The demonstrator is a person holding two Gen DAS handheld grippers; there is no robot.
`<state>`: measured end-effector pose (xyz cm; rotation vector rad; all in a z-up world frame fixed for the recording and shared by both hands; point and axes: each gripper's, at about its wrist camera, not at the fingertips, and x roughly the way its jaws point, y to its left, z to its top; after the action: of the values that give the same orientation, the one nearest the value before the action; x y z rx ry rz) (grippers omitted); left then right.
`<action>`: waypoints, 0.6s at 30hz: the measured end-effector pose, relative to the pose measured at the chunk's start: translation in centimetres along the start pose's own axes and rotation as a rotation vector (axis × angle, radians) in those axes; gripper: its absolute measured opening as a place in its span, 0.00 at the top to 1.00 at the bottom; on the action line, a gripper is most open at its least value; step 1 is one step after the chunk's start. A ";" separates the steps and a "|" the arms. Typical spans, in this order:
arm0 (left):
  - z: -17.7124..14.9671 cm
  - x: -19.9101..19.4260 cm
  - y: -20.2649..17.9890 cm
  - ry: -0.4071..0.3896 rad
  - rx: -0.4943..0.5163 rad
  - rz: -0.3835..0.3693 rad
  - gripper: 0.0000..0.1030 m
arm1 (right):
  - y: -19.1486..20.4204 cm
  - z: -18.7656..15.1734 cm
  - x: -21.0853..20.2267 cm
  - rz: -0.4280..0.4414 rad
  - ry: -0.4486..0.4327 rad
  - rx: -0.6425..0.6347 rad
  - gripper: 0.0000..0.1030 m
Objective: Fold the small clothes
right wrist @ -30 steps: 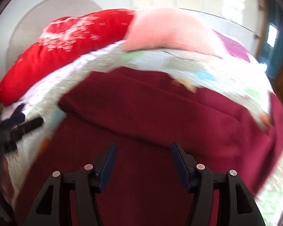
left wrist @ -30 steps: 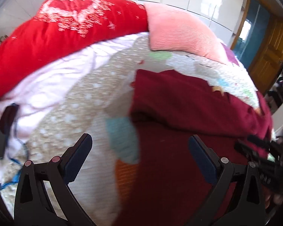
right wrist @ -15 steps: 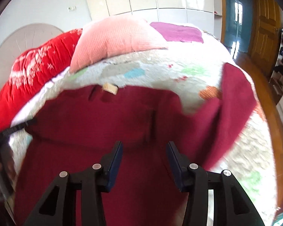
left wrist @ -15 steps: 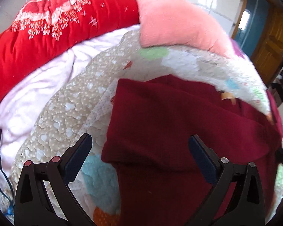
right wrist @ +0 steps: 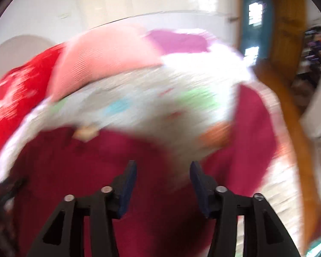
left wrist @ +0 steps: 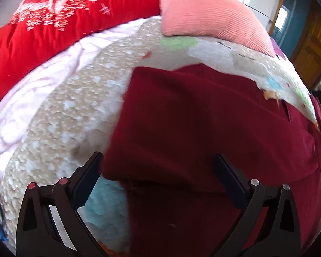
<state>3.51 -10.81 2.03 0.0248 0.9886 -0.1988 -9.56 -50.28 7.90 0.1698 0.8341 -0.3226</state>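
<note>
Left wrist, maroon garment (left wrist: 203, 128) beneath left claw (left wrist: 158, 171)

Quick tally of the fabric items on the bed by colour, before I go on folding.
Dark red garment: 1
Bright red quilt: 1
Pink pillow: 1
Purple cloth: 1
Patterned bedspread: 1
Pale pink sheet: 1
Total: 6

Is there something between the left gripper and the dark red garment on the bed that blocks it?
Nothing visible does. The left gripper hangs open directly over the folded edge of the dark red garment, which lies bare on the patterned quilt. The pink pillow lies beyond it.
</note>
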 end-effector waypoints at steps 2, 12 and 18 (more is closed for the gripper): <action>-0.2 0.3 -0.3 -0.005 0.008 -0.002 0.01 | -2.8 2.3 1.1 -0.124 -0.010 0.047 0.32; -0.3 1.0 0.0 -0.026 -0.031 -0.033 0.01 | -11.1 6.7 12.3 -0.249 0.152 0.258 0.33; -0.3 1.2 0.3 -0.031 -0.046 -0.055 0.00 | -11.4 6.8 10.6 -0.189 0.103 0.166 0.91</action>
<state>3.95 -10.72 0.85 -0.0474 0.9630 -0.2261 -2.13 -65.06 4.22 0.2651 0.9278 -0.5649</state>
